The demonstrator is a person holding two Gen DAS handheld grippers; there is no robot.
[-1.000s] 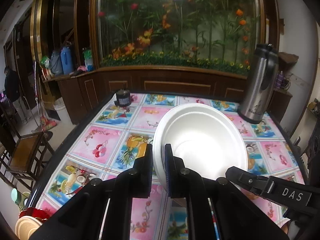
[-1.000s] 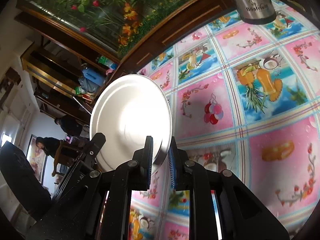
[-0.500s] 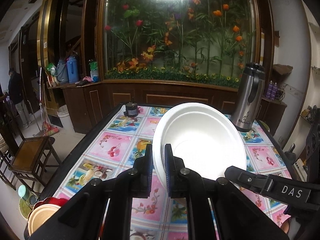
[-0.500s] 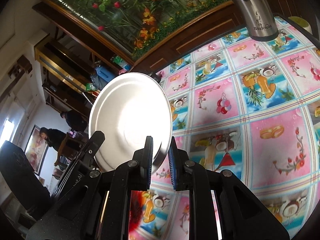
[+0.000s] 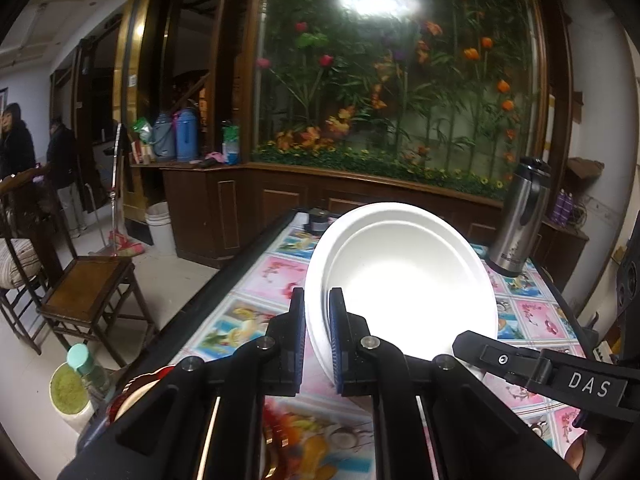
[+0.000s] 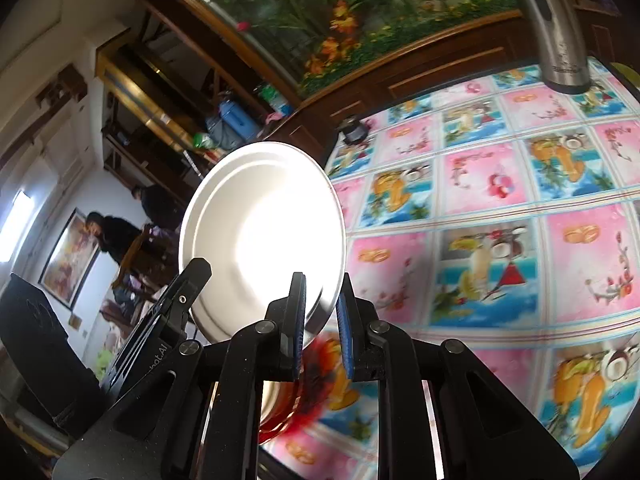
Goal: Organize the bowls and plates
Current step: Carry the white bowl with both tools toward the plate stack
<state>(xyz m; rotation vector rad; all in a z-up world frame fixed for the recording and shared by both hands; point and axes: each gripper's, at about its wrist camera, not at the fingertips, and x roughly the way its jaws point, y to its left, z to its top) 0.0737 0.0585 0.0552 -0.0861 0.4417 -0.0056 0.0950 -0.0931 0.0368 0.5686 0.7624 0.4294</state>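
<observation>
In the left wrist view a white dish (image 5: 404, 280) stands on edge above the table, hollow side toward the camera. My left gripper (image 5: 318, 296) is shut on its left rim. In the right wrist view a white plate (image 6: 260, 236) is also held on edge, and my right gripper (image 6: 322, 280) is shut on its lower right rim. A black part of the other gripper shows beside the dish in each view. I cannot tell whether both views show one dish. A red bowl (image 6: 288, 412) lies blurred under the right gripper.
The table wears a pink and blue fruit-print cloth (image 6: 500, 200). A steel thermos (image 5: 520, 220) stands at its far right and a small dark jar (image 5: 318, 220) at its far edge. Left of the table are a wooden chair (image 5: 88, 292), a green-capped bottle (image 5: 86, 364) and two people (image 5: 16, 140).
Both grippers have drawn back from the table and risen, each still gripping its white dish. The thermos and jar look farther off. The red bowl has come into view under the right gripper.
</observation>
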